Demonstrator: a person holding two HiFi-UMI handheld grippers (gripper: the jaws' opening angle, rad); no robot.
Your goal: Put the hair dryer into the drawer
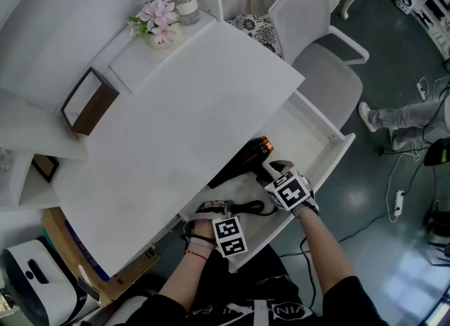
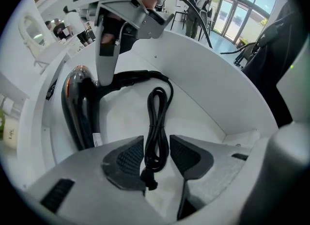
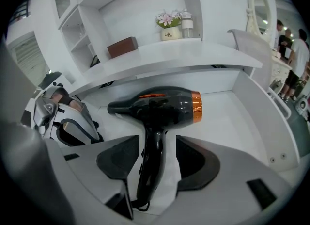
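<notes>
A broad white worktop fills the middle of the head view, running from lower left to upper right. Beyond its upper right corner stands a white armchair with a grey seat. Under the worktop's right edge a long white drawer is pulled out towards the lower right, and both hands reach down into it.

A brown open-fronted wooden box sits on a ledge at the left, and a pot of pink flowers stands at the upper left beside a glass jar.

The glossy black hair dryer with an orange band round its barrel lies on its side on the drawer floor, barrel pointing to the upper right in the head view.

The right tongs stand wide apart, one on either side of the dryer's handle, with bare gaps between pads and handle. In the head view the right tongs are at the centre right.

The left tongs, lower centre in the head view, are closed on the dryer's bundled black cord, which loops away along the drawer floor to the dryer.
</notes>
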